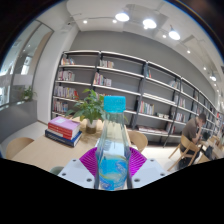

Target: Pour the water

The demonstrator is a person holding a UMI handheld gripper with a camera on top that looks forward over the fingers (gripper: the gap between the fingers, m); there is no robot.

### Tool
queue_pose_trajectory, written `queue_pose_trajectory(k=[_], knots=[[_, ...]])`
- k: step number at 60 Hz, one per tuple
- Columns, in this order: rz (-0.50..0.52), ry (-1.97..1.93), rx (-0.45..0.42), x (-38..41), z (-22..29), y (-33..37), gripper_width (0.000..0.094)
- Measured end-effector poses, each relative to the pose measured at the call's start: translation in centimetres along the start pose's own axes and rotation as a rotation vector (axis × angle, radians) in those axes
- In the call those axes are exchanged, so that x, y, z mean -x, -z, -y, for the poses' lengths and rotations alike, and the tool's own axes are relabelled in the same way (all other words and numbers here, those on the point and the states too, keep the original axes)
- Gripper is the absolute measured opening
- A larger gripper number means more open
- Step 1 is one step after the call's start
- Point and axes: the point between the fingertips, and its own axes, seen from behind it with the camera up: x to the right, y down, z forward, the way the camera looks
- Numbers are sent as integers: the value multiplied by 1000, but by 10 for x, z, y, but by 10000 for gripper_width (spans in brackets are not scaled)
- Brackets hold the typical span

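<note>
Between my fingers [113, 172] stands a clear plastic water bottle [113, 150], upright, with both purple pads [90, 160] pressed against its sides, so I am gripping it. Its light-blue cap [115, 103] is on, a pale label wraps its middle, and I cannot tell how much water is inside. Beyond it, on the light wooden surface [40, 152], lies a stack of books [64, 129] near a potted plant [90, 106]. Bookshelves [130, 90] line the far wall.
</note>
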Motion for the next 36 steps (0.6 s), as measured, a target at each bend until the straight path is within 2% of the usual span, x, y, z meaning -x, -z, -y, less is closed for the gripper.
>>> queue_pose_trajectory(k=[13,21,24,26,27,36], knots=[[-7,-124,101,-12,-86,-26,367],[5,-170,109,-6,-118,-42,368],[4,-188,121,-6,-129,-44,369],[4,-195,129,-7,-136,-42,416],[1,-200,100,-9,-129,-42,383],[-10,-192,107,-10,-134,-35,380]])
